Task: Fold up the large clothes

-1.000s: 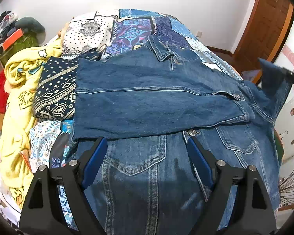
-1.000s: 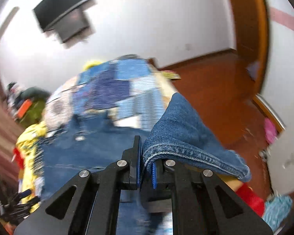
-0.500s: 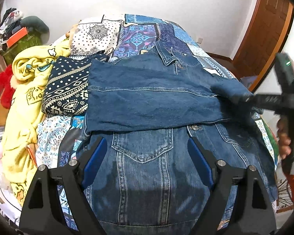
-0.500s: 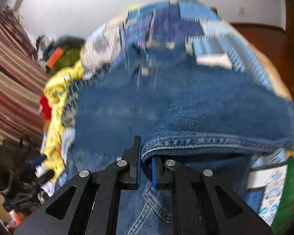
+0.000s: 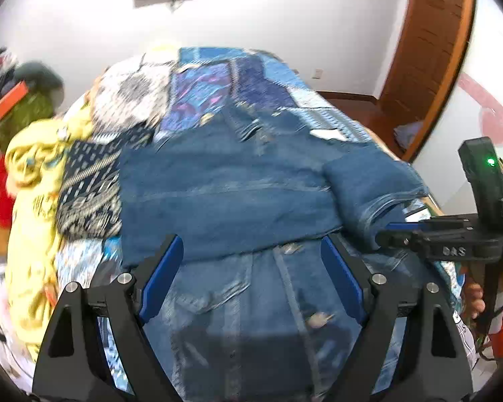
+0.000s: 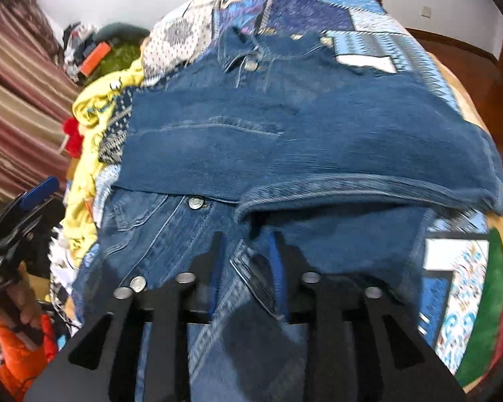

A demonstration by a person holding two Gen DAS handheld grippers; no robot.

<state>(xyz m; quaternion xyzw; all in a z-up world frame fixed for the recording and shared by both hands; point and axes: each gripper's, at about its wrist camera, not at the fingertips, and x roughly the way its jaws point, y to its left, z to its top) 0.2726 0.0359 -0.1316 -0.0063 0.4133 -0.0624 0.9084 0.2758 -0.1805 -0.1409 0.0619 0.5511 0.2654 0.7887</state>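
Denim jacket (image 6: 285, 147) sprawls mid-bed (image 6: 459, 288), sleeves crossed over. Right gripper (image 6: 248, 251) jaws just parting, cuff slack between; left gripper (image 5: 251, 278) spread, empty. Heavy, stiffish cloth (grab hems, seams).

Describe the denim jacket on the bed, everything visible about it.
The denim jacket is mid-blue, heavy-looking cotton with paler stitched seams, metal snap buttons, chest pockets and a collar at the far end. It lies front up and flat on the patchwork bedspread. Both sleeves are folded across the chest, one layered over the other. The right gripper has just been opening at the upper sleeve's cuff; denim sits between its fingers.
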